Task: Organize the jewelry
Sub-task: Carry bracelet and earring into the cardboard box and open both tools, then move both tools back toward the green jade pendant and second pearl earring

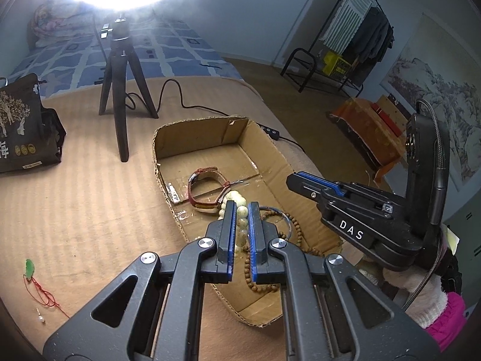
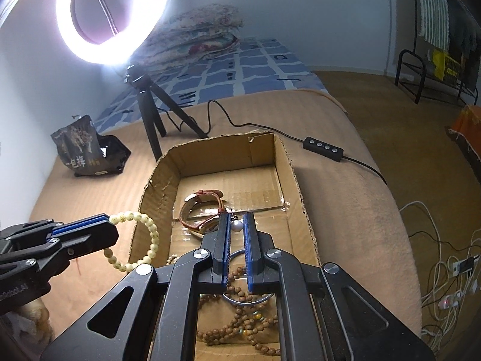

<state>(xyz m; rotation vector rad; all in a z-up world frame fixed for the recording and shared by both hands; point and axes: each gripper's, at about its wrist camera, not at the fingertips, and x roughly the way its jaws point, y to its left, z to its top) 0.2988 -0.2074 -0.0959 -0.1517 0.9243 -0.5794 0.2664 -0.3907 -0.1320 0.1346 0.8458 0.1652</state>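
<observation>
Bedroom lit by a ring light; a tan blanket on the bed carries an open cardboard box [image 2: 303,198]. My left tool [image 1: 240,210] is clenched on a cream bead bracelet [image 2: 150,234], its loop dangling over the box's left wall. My right tool [image 2: 236,222] pinches a pearl earring [image 2: 237,226] above the box. Inside lie a red-strapped watch [image 2: 201,207], brown wooden beads [image 2: 240,316] and a metal bangle [image 2: 237,254]. I judge the bracelet could snag the wall, or the small earring slip and vanish among the beads.
</observation>
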